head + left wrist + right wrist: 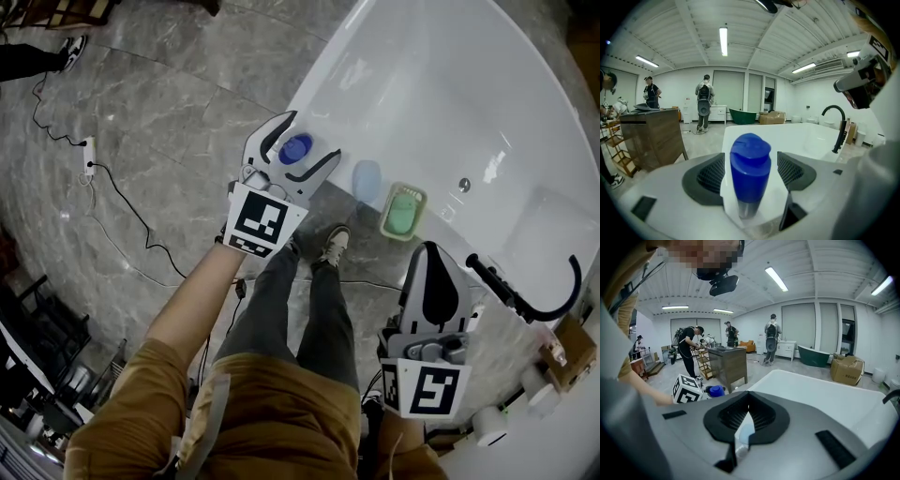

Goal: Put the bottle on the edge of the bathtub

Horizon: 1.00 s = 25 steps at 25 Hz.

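Note:
A bottle with a blue cap (295, 148) stands upright on the near rim of the white bathtub (330, 58). My left gripper (311, 137) is around it, open, with a gap between each pad and the bottle. In the left gripper view the blue cap (750, 164) rises between the dark pads (708, 176), touching neither. My right gripper (429, 247) hangs shut and empty over the rim to the right. In its own view the right gripper (748, 414) shows its jaws meeting, with the blue cap (716, 390) far off at the left.
On the rim right of the bottle lie a pale blue oval (367, 180) and a green soap dish (403, 212). A black faucet (525, 295) stands at the tub's right end. The person's shoes (333, 246) are by the tub, and a cable (122, 202) trails on the floor.

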{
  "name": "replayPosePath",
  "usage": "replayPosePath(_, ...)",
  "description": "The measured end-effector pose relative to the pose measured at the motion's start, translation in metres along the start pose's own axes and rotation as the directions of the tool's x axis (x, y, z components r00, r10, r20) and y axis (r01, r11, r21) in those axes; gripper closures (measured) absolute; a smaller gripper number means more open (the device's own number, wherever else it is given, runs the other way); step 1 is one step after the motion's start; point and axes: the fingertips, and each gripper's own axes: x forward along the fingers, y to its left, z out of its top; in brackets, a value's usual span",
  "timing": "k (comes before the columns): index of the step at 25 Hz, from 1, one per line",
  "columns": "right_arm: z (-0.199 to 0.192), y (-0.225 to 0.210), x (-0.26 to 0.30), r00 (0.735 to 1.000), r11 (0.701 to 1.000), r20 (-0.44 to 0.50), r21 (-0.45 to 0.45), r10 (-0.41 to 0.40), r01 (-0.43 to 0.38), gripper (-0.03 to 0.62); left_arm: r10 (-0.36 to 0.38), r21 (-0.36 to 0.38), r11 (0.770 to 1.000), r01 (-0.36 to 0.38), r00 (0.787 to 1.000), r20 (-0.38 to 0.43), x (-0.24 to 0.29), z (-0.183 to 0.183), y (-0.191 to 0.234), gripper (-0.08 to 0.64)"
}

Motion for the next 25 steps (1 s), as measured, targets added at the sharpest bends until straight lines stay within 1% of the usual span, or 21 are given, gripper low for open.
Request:
replayPosePath(8, 0.013, 0.005, -0.015, 1.0, 1.0, 0.03, -0.011, 0.003, -0.002, 0.588, 0.015, 0.024, 1.0, -0.015, 1.0, 0.025, -0.018, 0.024, -0.002, 0.225)
replayPosePath(12, 0.02, 0.006, -0.021, 0.999, 1.0, 0.038, -0.011, 0.008, -0.008, 0.588, 0.01, 0.05, 0.999, -0.012, 1.0, 0.023, -0.026, 0.037, -0.008, 0.225)
replayPosePath(17, 0.044, 0.017, -0.028, 0.997, 0.998, 0.069, -0.046, 0.042, -0.039, 0.588, 0.059, 0.033, 0.998, -0.059, 0.998, 0.013, -0.048, 0.055, 0.001, 0.225)
replayPosePath(20, 0.055, 0.01, -0.038, 0.996, 0.997, 0.077, -0.061, 0.053, -0.049, 0.588, 0.075, 0.043, 0.996, -0.075, 0.997, -0.006, -0.056, 0.065, -0.008, 0.227)
replayPosePath(25, 0.073, -0.002, -0.048, 0.993, 0.993, 0.097, -0.096, 0.073, -0.063, 0.588, 0.098, 0.012, 0.995, -0.098, 0.995, -0.018, -0.061, 0.083, -0.02, 0.227)
